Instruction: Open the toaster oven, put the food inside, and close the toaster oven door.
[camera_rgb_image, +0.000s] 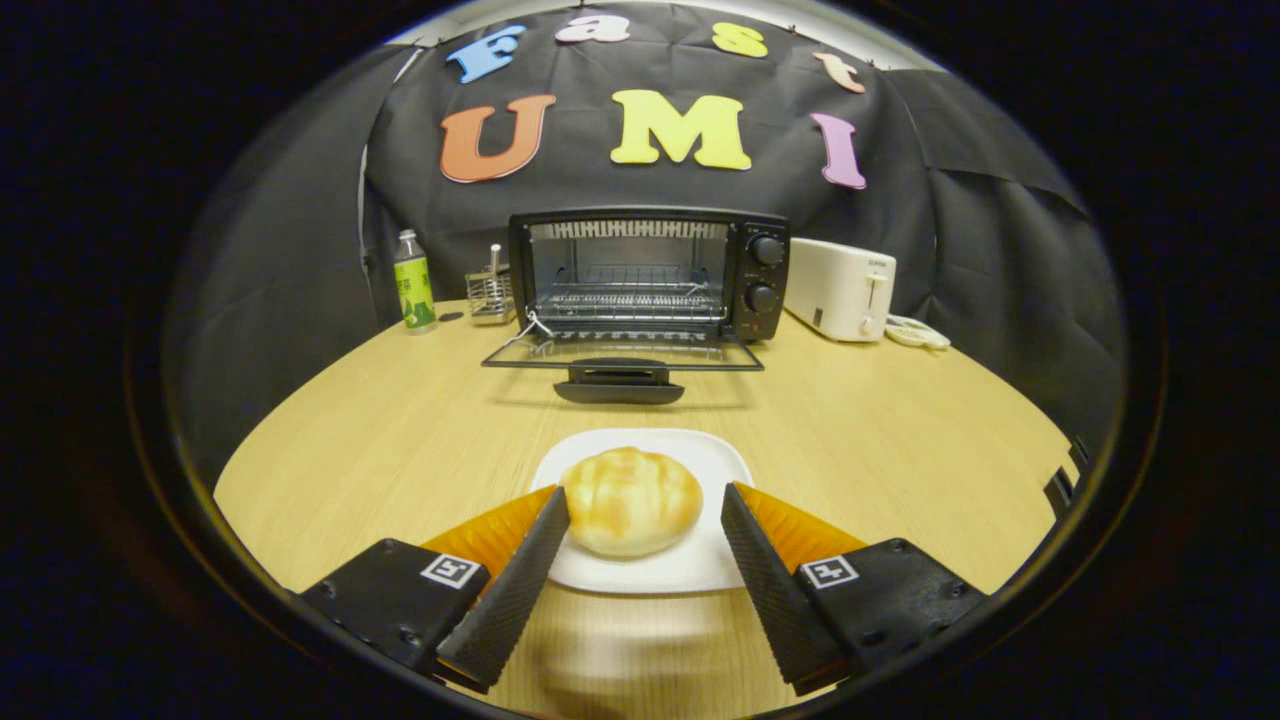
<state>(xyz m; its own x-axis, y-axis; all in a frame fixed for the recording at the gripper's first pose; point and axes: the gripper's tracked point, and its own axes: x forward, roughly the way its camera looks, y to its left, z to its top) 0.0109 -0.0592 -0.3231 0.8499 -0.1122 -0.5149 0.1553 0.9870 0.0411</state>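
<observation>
With the toaster oven (648, 275) door (622, 352) already down, the gripper (645, 500) straddles the bun (631, 500), its 2 fingers apart; closing on it comes next.

Toaster oven (648, 272) door (622, 352) down flat, cavity mouth unblocked. Bare surface (400, 440) between door and plate (700, 565). Bun (631, 500) sits between spread fingers of hand-held gripper (645, 505). Toaster (838, 288) right of oven, rack (490, 293) and bottle (413, 281) left.
</observation>
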